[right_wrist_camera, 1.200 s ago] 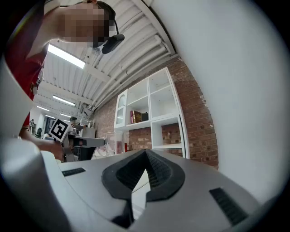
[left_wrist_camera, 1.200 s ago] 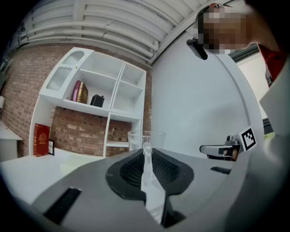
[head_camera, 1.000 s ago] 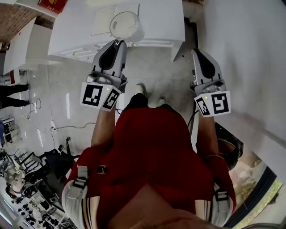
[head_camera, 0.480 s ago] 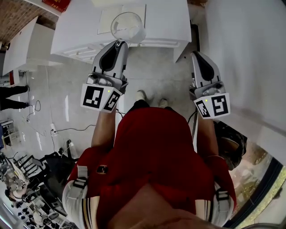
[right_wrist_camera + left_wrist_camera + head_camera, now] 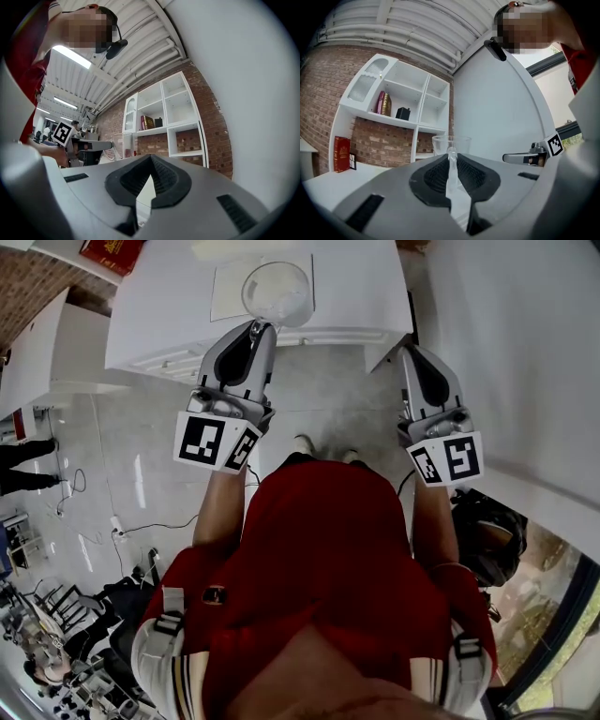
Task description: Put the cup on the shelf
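Glass cup (image 5: 278, 292) is hanging over the white table (image 5: 159, 306), its wall pinched in the left gripper's (image 5: 259, 329) narrow jaws, the right gripper (image 5: 413, 351) idling shut and empty; the carry is under way, likely calling next for a lift toward the shelf (image 5: 401, 101).

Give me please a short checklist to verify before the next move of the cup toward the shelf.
1. Cup is gripped: ok, the left gripper has its pads closed on the glass wall.
2. Cup is upright: ok, its opening faces up in the head view.
3. Right gripper is free: ok, jaws together with nothing between them.
4. Shelf has free space: ok, the right compartments look empty. The books and dark box stand further left.
5. Shelf is within reach: cannot tell.
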A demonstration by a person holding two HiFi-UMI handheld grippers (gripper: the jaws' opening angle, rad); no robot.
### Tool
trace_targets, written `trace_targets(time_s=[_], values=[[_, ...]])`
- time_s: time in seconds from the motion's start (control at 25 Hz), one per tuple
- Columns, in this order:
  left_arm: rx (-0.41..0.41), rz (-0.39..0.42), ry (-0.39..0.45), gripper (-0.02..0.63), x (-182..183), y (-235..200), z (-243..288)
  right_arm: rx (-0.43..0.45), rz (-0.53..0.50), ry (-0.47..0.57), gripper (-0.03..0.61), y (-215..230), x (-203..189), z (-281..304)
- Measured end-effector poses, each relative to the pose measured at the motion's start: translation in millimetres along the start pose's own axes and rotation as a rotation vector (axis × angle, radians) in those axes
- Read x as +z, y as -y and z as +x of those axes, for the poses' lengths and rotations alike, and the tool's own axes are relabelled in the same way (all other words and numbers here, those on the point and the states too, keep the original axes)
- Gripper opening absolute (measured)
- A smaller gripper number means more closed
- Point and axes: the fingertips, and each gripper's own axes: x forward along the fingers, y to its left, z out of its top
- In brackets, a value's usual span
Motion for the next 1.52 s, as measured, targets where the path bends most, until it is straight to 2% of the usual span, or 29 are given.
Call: trace_targets(time_s=[0.6,0.92,1.2,1.52], values=[[-0.108,-0.012,-0.014,0.048,-10,-56,-5,-0.094,-0.031,0.002,-0.003,-40,-7,49],[-0.135,-0.024,-0.007,0.048,-13,-72,-5,-0.141,-0.052,-0.013,-0.003,-46,-8,55],[-0.142,-0.035,-0.012,0.048,-18,-81,13,-0.153,-0.058,-0.018,-0.003,-31,-9,68],[-0.123,-0.030,-0.015,0.048,-25,-88,49,-0.140,-0.056,-0.005,-0.003,7,-12,90]])
